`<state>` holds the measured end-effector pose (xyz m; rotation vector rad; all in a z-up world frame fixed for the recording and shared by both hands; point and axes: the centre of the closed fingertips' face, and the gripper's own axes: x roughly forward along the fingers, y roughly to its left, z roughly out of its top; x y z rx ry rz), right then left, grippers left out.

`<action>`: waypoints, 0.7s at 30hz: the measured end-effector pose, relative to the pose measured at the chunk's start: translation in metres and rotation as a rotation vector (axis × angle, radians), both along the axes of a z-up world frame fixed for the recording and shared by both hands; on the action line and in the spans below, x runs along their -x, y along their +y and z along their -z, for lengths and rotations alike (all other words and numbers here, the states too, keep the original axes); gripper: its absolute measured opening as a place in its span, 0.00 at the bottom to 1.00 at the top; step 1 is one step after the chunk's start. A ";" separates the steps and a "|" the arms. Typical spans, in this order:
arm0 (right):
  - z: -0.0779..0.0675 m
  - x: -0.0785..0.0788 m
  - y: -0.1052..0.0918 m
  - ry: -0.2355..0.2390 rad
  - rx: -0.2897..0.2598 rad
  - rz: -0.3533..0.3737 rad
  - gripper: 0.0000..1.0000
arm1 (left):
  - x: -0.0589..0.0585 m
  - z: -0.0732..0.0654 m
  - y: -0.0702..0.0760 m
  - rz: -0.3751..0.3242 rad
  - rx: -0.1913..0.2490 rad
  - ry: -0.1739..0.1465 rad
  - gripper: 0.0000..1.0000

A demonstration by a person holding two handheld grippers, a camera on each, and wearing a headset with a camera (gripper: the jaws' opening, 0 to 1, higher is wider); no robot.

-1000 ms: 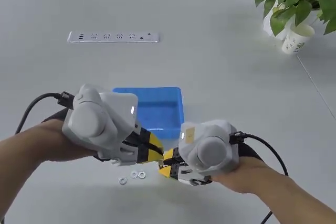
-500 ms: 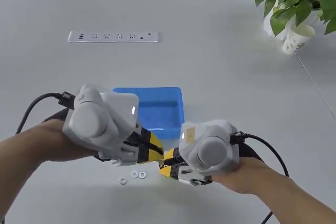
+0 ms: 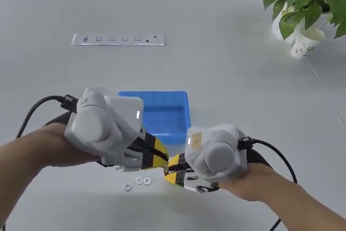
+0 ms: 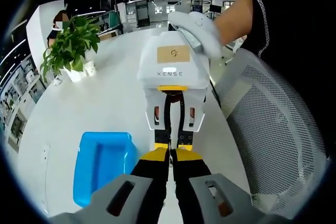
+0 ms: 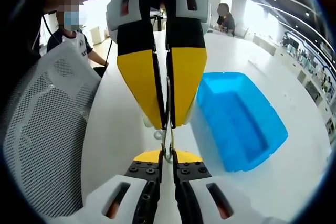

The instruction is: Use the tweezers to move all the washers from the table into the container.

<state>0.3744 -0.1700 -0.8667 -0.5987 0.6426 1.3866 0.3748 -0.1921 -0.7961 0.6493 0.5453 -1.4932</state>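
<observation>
Three small washers (image 3: pixel 139 181) lie on the white table (image 3: pixel 227 68) just in front of the blue container (image 3: pixel 157 113). My left gripper (image 3: pixel 158 154) and right gripper (image 3: pixel 172 170) meet tip to tip above the table, right of the washers. In the right gripper view, thin metal tweezers (image 5: pixel 168 121) run between the left gripper's (image 5: pixel 167 98) yellow jaws down into my right gripper's (image 5: pixel 167 157) tips, and one washer (image 5: pixel 157 135) shows below. Both pairs of jaws are shut on the tweezers. In the left gripper view, my left gripper (image 4: pixel 169 154) faces the right gripper (image 4: pixel 170 142), with the container (image 4: pixel 102 166) at lower left.
A white power strip (image 3: pixel 118 39) lies at the far left of the table. A potted plant (image 3: pixel 303 4) stands at the far right corner, with a cable (image 3: pixel 324 93) running from it. A mesh chair (image 4: pixel 273 129) stands beside the table.
</observation>
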 end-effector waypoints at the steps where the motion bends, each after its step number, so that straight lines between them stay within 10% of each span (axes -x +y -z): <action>1: -0.001 0.000 0.000 -0.001 0.000 0.000 0.09 | 0.000 -0.001 0.000 0.000 0.000 -0.001 0.06; 21: -0.038 -0.006 0.004 -0.025 -0.014 -0.035 0.09 | -0.005 -0.038 0.004 -0.024 0.012 -0.009 0.06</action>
